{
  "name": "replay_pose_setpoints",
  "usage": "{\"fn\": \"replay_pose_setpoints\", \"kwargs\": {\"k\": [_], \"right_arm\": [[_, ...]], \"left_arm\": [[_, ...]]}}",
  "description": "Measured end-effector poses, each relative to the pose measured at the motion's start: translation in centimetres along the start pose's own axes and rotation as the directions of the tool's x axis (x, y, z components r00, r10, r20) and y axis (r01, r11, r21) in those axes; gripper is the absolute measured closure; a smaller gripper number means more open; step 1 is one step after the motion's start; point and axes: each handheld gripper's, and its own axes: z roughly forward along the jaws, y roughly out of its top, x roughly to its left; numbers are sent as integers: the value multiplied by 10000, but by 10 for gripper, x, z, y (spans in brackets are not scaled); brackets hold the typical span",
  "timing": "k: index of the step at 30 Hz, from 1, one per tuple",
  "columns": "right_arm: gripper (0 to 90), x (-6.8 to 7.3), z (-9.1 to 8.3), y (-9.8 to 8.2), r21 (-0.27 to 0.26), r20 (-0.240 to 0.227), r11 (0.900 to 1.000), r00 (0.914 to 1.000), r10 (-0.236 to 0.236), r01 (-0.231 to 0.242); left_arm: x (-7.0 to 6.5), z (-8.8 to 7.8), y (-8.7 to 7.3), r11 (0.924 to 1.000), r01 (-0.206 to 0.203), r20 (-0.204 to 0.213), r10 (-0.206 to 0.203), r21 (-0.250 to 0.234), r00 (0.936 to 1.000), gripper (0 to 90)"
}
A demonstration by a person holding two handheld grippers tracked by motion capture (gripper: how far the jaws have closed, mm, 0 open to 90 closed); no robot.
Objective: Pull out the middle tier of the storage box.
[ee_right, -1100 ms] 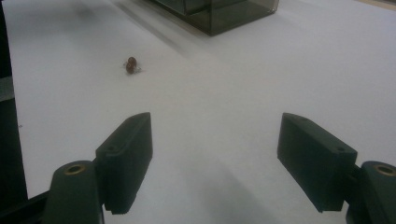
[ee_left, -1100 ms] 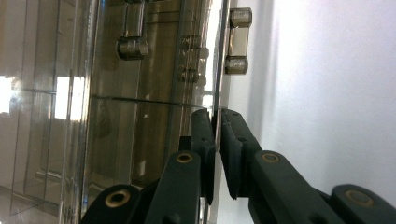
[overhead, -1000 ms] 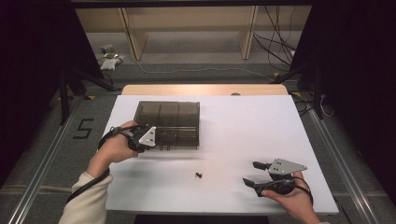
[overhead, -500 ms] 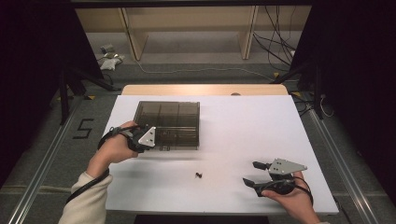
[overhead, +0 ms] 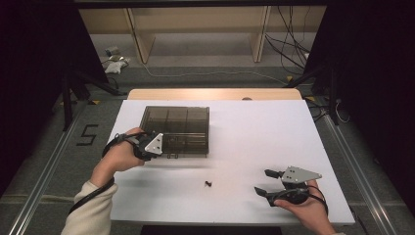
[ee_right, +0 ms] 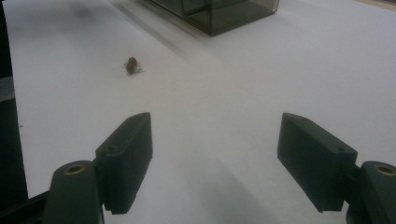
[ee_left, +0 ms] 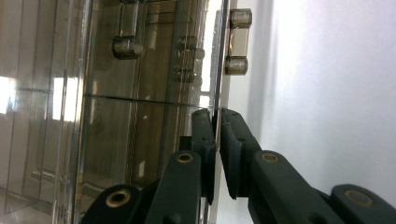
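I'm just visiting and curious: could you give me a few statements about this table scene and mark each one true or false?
1. The left gripper is shut on a thin edge of the clear box. True.
2. The right gripper is clamped on the small dark part. False: its jaws stand wide open with nothing between them, and the part lies apart from it on the table.
3. The box stands on a white tabletop. True.
4. The small part lies inside the box. False: it lies on the bare table, nearer the person than the box.
5. Both grippers hold the box. False: the right one rests near the table's near right corner, away from the box.
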Motion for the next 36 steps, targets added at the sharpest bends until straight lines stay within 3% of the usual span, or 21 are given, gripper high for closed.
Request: {"fn": "replay_pose_setpoints", "kwargs": {"k": [36], "right_arm": [[275,0,0,0,7,36,10000,10000,29,-29]], "left_arm": [[-6,-3,-2,9999,-94,86,95,-102,9999,844]]}}
